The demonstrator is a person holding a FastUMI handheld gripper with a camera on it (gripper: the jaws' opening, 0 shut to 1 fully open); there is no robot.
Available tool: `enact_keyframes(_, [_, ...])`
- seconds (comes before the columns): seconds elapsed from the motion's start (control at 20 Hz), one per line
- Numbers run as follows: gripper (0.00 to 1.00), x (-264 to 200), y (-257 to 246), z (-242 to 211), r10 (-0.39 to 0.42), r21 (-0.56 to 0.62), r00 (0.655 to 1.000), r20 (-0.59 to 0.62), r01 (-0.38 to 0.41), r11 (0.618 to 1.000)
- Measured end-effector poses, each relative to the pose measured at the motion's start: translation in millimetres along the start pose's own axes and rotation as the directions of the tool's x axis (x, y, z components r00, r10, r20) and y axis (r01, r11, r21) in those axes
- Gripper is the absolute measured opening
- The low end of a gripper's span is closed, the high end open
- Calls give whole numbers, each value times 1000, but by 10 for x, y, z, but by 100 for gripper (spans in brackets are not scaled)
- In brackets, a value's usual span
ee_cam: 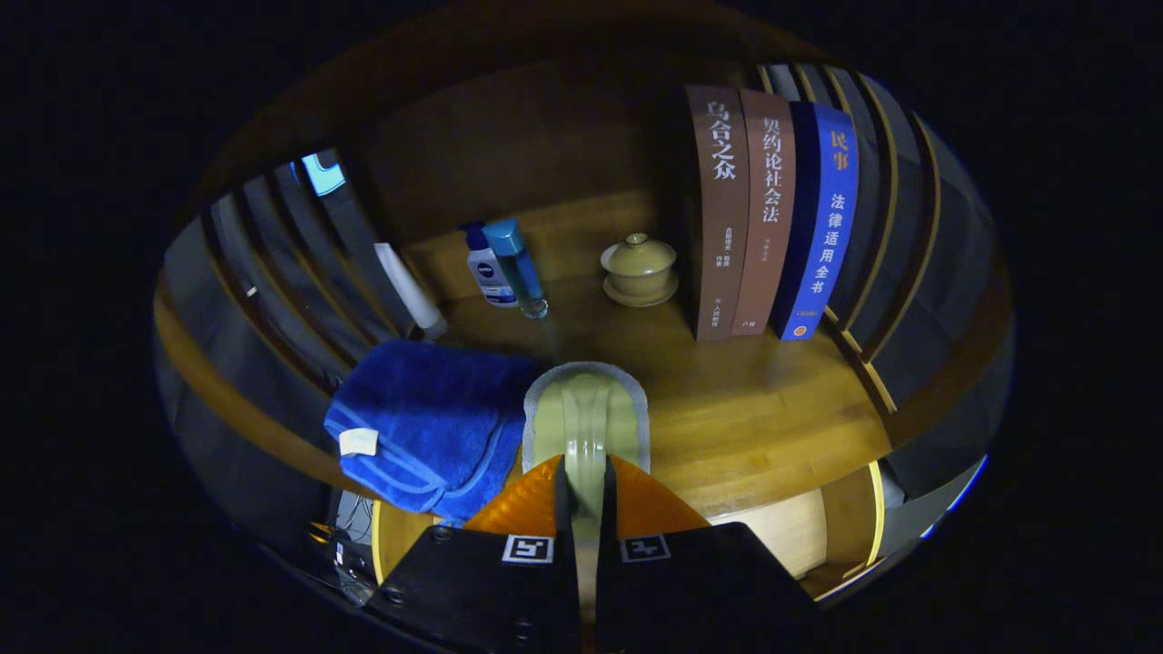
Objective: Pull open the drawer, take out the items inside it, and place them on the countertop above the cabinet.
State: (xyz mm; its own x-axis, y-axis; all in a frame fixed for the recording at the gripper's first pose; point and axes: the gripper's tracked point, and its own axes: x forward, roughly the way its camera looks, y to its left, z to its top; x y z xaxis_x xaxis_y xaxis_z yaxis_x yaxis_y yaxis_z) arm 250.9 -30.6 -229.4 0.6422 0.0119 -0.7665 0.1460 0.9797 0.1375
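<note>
My gripper [586, 495] is shut on the rim of a pale green ceramic dish [586, 413], which stands on edge between the fingers and reaches out over the wooden countertop [754, 409]. A folded blue towel [427, 422] lies on the countertop just left of the dish, hanging over the front edge. Below the front edge, to the right of the fingers, the light wood inside of the open drawer [781, 536] shows.
At the back of the countertop stand a white-and-blue bottle [486, 268], a clear blue-capped bottle [518, 268], a white tube [409, 291] and a lidded tan cup on a saucer [639, 268]. Three upright books [772, 218] stand at the back right. Dark slatted sides enclose the shelf.
</note>
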Motion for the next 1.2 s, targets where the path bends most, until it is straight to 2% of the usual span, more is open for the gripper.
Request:
enact_keyframes(0.4, [13,537,-39,105,-61,-69,995,-74,56,996])
enact_keyframes(0.6, [16,524,4,156,-58,-68,995,-75,53,996])
enact_keyframes(0.75, [27,561,1,117,-39,-38,995,-96,35,999])
enact_keyframes(0.85, [41,571,-2,81,-38,-28,995,-97,36,999])
enact_keyframes(0.9, [41,577,25,98,-33,-33,995,-91,30,999])
enact_keyframes(1.2, [91,414,91,155,-17,-42,999,-34,16,999])
